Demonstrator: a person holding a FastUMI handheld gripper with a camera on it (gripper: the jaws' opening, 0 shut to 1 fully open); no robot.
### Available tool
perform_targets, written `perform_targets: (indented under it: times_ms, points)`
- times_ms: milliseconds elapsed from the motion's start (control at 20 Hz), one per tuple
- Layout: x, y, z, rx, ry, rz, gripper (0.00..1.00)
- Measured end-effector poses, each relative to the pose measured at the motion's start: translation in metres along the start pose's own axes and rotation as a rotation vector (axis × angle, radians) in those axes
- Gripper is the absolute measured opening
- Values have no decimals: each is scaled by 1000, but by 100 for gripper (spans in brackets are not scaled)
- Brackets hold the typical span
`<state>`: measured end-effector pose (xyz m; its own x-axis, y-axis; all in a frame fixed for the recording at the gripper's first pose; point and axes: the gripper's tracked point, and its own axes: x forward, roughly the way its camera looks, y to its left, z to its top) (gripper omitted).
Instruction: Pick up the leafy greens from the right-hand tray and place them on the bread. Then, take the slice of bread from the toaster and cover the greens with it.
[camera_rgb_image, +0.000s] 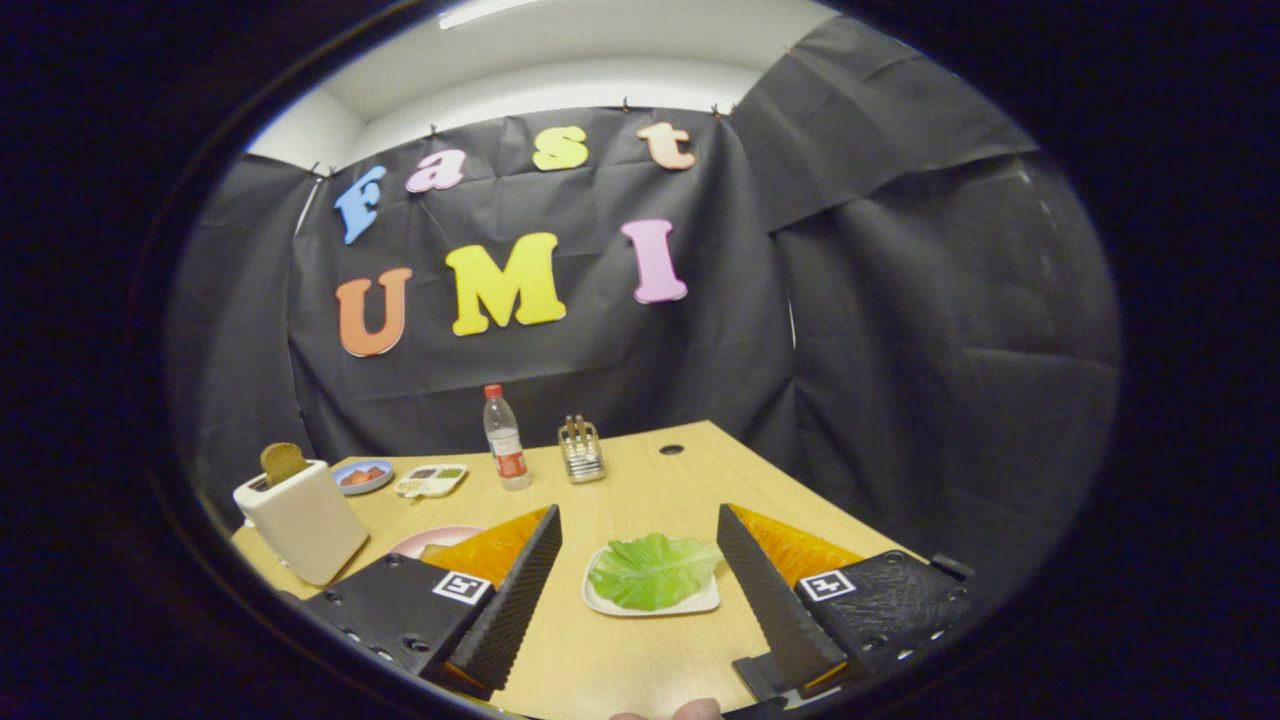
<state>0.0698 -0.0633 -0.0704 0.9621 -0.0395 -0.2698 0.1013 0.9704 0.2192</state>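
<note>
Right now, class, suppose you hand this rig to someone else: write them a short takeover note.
Gripper: open, holding nothing, fingers either side of the leafy greens.
Greens lie on the white tray just ahead, untouched.
Toaster stands beyond the left finger, bread slice sticking up from it.
Pink plate is partly hidden behind the left finger; the base bread cannot be made out.
Done: nothing yet.
Left: grasp greens, lay them on the bread, cover with the toaster slice.

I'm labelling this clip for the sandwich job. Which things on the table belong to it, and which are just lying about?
Job:
- leafy greens on white tray, between the open claw fingers
- toaster with bread slice
- pink plate, mostly hidden

Lying about:
- water bottle
- metal rack
- blue dish
- divided snack tray
</note>
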Motion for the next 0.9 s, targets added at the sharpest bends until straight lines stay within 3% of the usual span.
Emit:
perform_targets:
  times_ms: [550,900]
  points:
    - [108,-63,-62,249,289,-109,96]
    - [142,-74,-91,446,370,-135,96]
